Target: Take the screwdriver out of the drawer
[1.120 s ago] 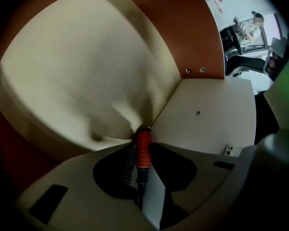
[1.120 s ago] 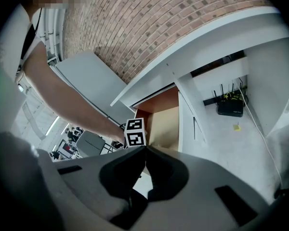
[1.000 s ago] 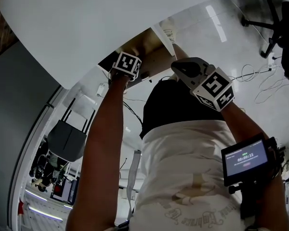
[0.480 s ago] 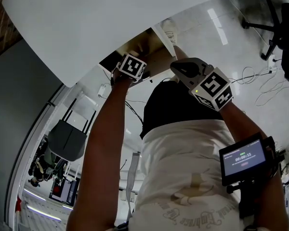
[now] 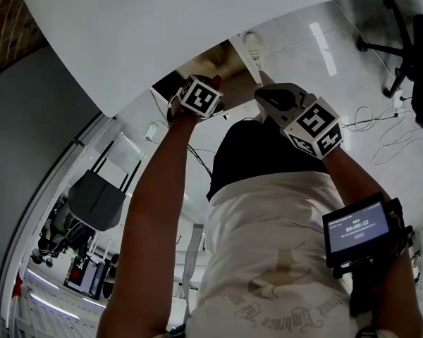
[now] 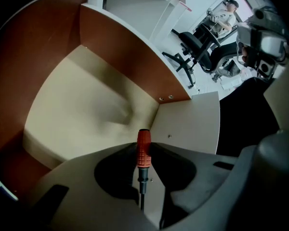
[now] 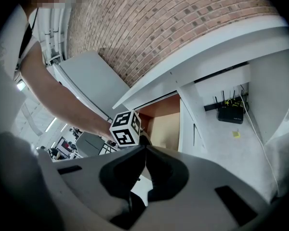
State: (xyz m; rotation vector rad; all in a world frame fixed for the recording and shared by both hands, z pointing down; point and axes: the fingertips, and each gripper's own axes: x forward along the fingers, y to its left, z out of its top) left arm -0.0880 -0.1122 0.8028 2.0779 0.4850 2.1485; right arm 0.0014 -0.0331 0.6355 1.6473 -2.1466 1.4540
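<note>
The drawer [image 5: 213, 60] stands pulled out from under the white desk [image 5: 162, 27]. Its brown walls [image 6: 120, 47] and beige floor show in the left gripper view. My left gripper [image 5: 197, 96] hangs over the drawer, pointing steeply down, and is shut on an orange-handled screwdriver [image 6: 143, 150]. The dark shaft runs back between the jaws and the handle sticks out past the tips, clear of the drawer floor. My right gripper [image 5: 269, 98] is at the drawer's white front panel [image 5: 243, 55]. Its jaws [image 7: 145, 150] meet with nothing seen between them.
Black office chairs [image 5: 409, 41] and loose cables [image 5: 381, 122] are on the floor to the right. A grey chair [image 5: 93, 203] stands at the lower left. A small screen [image 5: 358, 229] rides on the right forearm. A black router [image 7: 229, 113] sits by the wall under the desk.
My left gripper has risen and shifted right over the drawer, rolling a little, with the screwdriver still in it. The right gripper has stayed in place.
</note>
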